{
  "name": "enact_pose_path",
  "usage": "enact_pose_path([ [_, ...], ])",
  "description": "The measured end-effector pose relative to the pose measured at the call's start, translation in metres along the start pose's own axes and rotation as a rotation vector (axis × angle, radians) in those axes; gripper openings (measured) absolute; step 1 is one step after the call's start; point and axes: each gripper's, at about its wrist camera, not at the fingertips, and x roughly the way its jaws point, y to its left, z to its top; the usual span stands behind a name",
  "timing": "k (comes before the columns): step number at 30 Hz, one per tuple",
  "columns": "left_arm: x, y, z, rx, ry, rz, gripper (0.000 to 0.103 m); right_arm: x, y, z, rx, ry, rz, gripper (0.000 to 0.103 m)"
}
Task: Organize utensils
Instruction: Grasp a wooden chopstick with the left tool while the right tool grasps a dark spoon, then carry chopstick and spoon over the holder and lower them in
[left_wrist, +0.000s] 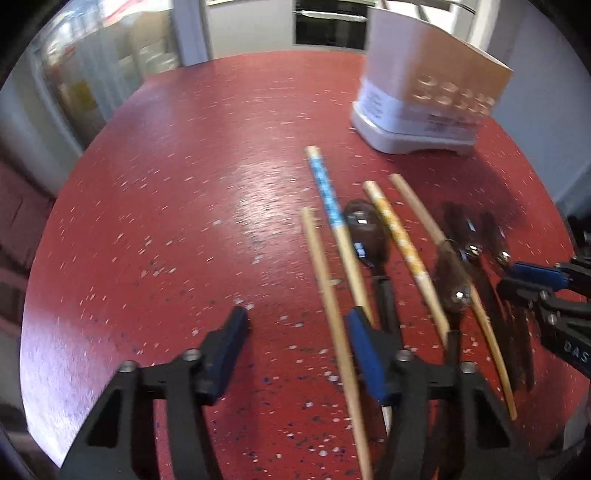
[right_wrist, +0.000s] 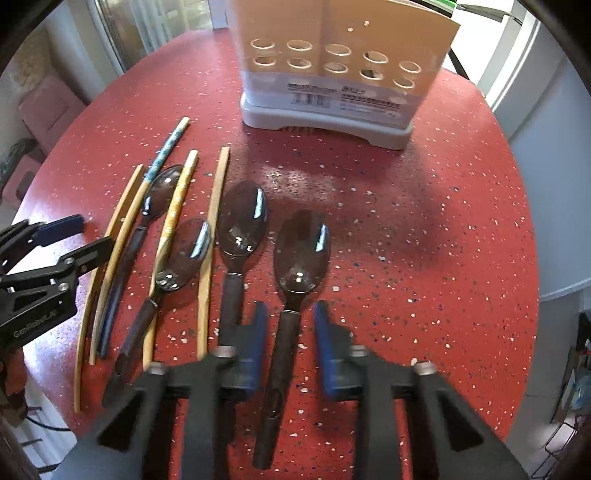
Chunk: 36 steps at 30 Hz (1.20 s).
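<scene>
Plainly, the right gripper (right_wrist: 290, 332) has its blue pads (right_wrist: 258, 343) on either side of a dark spoon handle (right_wrist: 284, 354), with a sliver of red table showing between each pad and the handle, so the jaws are parted and not gripping. That spoon (right_wrist: 301, 251) is the rightmost of four and lies flat, bowl toward the holder (right_wrist: 332, 74).

The left gripper (left_wrist: 295, 332) is wider apart. A plain chopstick (left_wrist: 321, 277) runs between its fingers (left_wrist: 229, 343), close against the inner side of the right-hand one; the blur hides whether they touch. Nothing is clamped.

Beside the plain chopstick lie a blue-patterned chopstick (left_wrist: 328, 199), a yellow-patterned chopstick (left_wrist: 399, 236) and another bare stick (left_wrist: 417, 206), all roughly parallel. Three more spoons are mixed among them: the leftmost spoon (right_wrist: 162, 192) between the blue and yellow sticks, a second spoon (right_wrist: 184, 254) with its bowl lying across the yellow stick, and a third spoon (right_wrist: 242, 221) just left of the straddled one.

The holder, white with rows of round holes and a label low on its front, stands upright at the far side of the speckled table (right_wrist: 424, 240), apart from the utensils.
</scene>
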Motion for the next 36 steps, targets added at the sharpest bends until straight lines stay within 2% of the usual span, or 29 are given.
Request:
enact_pose_path([
  [4,0.001,-0.007,0.008,0.033,0.034,-0.019,0.072,-0.003,0.0,-0.003,0.0,-0.009,0.034,0.013],
  [10,0.0,-0.022,0.015,0.077,0.072,-0.042,0.051,-0.01,-0.014,-0.016,0.015,-0.039,0.105,0.013],
  [11,-0.001,-0.023,0.013,0.079,0.075,-0.048,0.037,-0.01,-0.017,-0.016,0.019,-0.043,0.115,0.013],
  [14,0.0,-0.018,0.016,0.051,0.073,-0.079,0.034,-0.014,-0.025,-0.017,0.034,-0.063,0.146,0.013],
  [20,-0.017,-0.007,0.004,-0.042,-0.012,-0.11,0.034,-0.026,-0.043,-0.019,0.051,-0.113,0.212,0.013],
  [26,-0.051,-0.004,-0.006,-0.11,-0.147,-0.125,0.034,-0.05,-0.065,-0.022,0.059,-0.179,0.263,0.013],
  [31,-0.087,-0.012,-0.004,-0.11,-0.266,-0.18,0.034,-0.078,-0.083,-0.024,0.067,-0.234,0.275,0.013],
  [36,-0.116,-0.013,0.006,-0.115,-0.342,-0.21,0.034,-0.103,-0.093,-0.024,0.058,-0.302,0.274,0.013],
])
